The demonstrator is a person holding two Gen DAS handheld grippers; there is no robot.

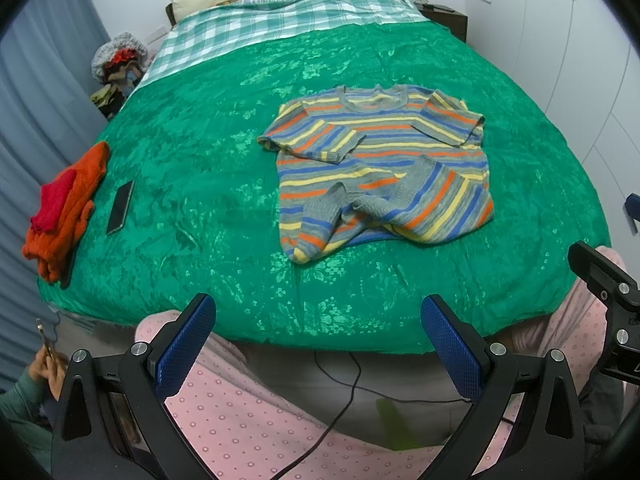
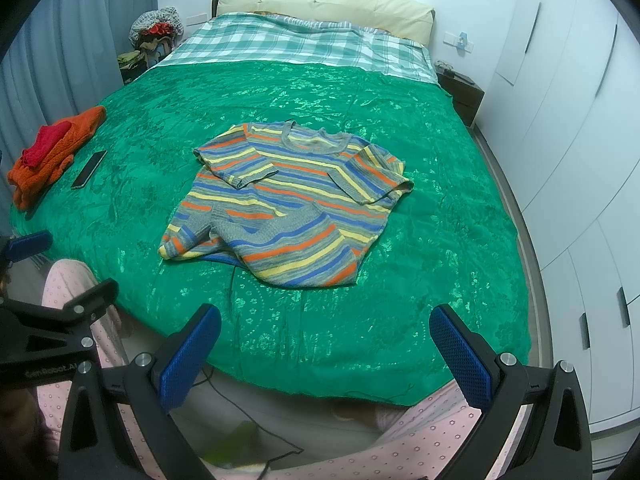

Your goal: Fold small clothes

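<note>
Both claws wide and empty at near bed edge; left gripper (image 1: 318,344), right gripper (image 2: 324,354); striped sweater (image 1: 380,164) lies ahead, well apart, long axis running away, roughly equidistant, hem nearest.

Bare green patterned bedspread (image 2: 304,312) lies between the bed's near edge and the striped knitted sweater (image 2: 292,204), and all around that garment. At the left edge, well apart, a dark flat phone (image 2: 89,169) and orange fleece pile (image 2: 52,152) take space.
</note>
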